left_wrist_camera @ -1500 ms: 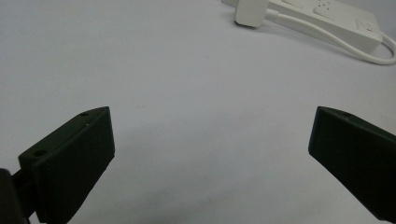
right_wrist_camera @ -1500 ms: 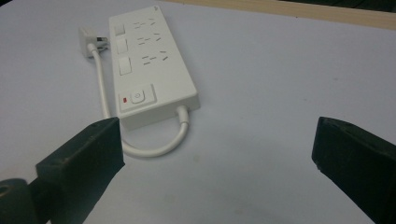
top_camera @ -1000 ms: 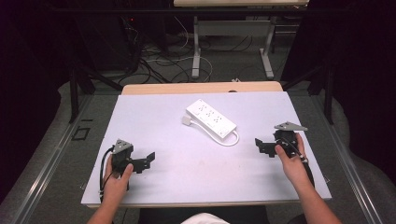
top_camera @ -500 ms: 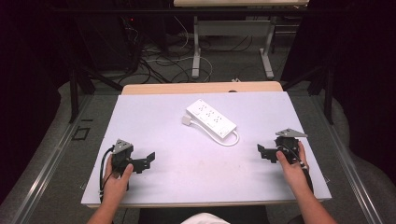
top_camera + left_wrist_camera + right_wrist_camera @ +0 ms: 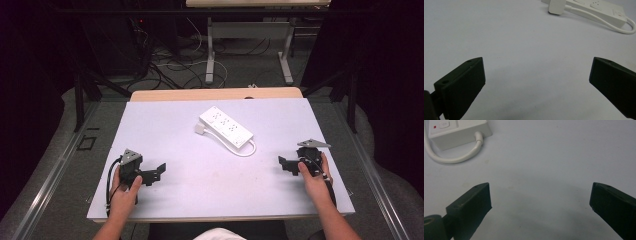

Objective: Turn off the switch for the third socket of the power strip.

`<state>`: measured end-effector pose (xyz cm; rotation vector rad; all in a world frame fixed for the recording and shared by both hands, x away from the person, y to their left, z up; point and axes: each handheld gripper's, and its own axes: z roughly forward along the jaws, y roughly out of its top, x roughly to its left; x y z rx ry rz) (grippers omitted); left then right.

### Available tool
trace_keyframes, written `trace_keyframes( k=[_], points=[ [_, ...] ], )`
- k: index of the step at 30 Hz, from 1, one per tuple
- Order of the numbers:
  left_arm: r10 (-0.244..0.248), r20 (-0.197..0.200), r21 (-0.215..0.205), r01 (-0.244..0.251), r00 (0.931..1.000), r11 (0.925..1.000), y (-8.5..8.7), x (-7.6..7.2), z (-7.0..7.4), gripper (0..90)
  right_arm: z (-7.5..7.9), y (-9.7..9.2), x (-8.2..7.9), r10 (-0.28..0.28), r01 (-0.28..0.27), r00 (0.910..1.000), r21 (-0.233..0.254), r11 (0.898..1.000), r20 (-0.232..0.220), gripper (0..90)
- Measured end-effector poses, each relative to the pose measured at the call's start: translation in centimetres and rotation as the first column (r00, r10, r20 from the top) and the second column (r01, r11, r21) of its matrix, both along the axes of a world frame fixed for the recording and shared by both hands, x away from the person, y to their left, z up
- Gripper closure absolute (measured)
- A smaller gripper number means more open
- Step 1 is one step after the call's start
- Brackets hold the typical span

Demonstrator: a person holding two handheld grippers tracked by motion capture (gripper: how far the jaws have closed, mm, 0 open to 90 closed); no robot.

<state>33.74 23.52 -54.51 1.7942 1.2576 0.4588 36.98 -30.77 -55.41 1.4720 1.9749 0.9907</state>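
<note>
High view: the left gripper (image 5: 159, 172), black and held in the person's left hand (image 5: 125, 192), rests low on the pale lilac bench (image 5: 165, 125) near its front edge, in the same spot as a second ago. The right gripper (image 5: 283, 164), gripped by the right hand (image 5: 314, 179), has drifted a little nearer the front edge than it was a second ago, and its grey three-cornered plate sits more level. The white rectangular plastic power strip (image 5: 226, 127) lies flat ahead of both grippers and between them, well apart from each, unmoved; its short white cable (image 5: 248, 149) loops out of the end nearer the right gripper, and its white plug (image 5: 200, 129) lies beside the end facing the left gripper.

Left gripper view: the left gripper (image 5: 536, 82) has its jaws spread wide with nothing between them, only bare bench surface. The power strip (image 5: 599, 8) lies ahead and off to the right, its plug (image 5: 557, 6) just in front of it, the cable (image 5: 609, 25) curving past.

Right gripper view: the right gripper (image 5: 540, 202) likewise stands wide and empty above the bench. One end of the power strip (image 5: 456, 132) shows ahead to the left, with the cable (image 5: 454, 157) bending out from it.
</note>
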Motion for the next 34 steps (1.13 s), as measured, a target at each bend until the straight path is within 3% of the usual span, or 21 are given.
trace_keyframes(
  k=[11, 34],
  points=[
    [-0.001, -0.001, 0.0, 0.001, 1.0, 1.0, 0.0, 0.0, 0.0, 0.3, -0.7, -0.6, 0.5, -0.014, 0.014, 0.9988, 0.015, 1.0, -0.046, 4.9],
    [-0.004, -0.001, 0.008, 0.004, 1.0, 1.0, 0.0, 0.2, -0.2, 0.3, -1.3, -0.2, 0.5, -0.003, 0.003, 0.999, 0.007, 1.0, -0.046, 5.6]
  ],
)
